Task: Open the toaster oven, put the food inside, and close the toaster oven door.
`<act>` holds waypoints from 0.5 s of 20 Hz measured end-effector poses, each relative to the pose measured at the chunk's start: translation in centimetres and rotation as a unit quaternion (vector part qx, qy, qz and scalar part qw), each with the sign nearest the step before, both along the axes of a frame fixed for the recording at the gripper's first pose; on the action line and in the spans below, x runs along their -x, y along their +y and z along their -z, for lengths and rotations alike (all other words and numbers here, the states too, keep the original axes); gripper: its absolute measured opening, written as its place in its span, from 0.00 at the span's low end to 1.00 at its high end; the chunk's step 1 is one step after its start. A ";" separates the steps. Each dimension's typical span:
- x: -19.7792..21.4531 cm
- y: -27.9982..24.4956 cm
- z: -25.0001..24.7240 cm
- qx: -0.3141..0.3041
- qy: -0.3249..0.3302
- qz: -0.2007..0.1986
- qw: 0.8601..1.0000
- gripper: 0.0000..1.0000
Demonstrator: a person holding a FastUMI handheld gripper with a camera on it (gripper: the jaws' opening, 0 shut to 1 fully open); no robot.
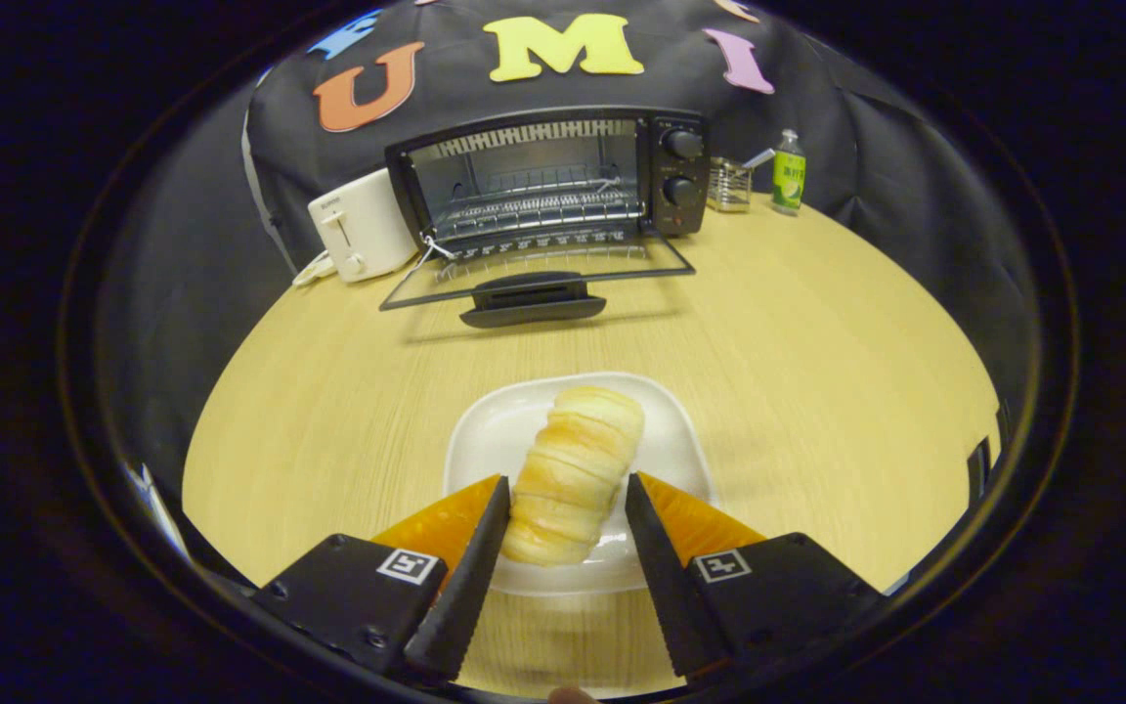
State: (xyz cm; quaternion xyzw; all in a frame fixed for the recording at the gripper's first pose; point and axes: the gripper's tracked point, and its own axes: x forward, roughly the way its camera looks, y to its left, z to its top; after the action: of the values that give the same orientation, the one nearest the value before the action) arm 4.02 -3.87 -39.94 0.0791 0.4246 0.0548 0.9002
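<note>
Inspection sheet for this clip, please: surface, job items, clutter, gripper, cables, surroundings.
Surface: light wooden table, no spills seen.
Job's things: toaster oven at the far edge, door folded down open, wire rack bare; bread roll on a white plate.
Clutter: white toaster, wire basket, green bottle.
Gripper: gripper open, fingers either side of the roll; contact unclear.
Cables: white cord beside the white toaster.
Surroundings: black cloth wall.

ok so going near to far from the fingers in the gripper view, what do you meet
fingers, open either side of the bread roll → white plate under it → bare wooden table → dropped-open oven door → toaster oven cavity with its rack
</note>
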 end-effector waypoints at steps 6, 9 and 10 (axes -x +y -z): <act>-0.1 -0.5 -0.8 -0.009 0.018 0.006 1.000 0.43; -0.6 0.0 -3.3 -0.004 -0.003 0.002 1.000 0.39; -0.9 0.4 -4.2 -0.005 -0.011 0.000 1.000 0.39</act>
State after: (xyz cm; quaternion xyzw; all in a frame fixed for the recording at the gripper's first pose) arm 4.92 -3.46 -35.78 0.0829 0.4148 0.0575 0.9043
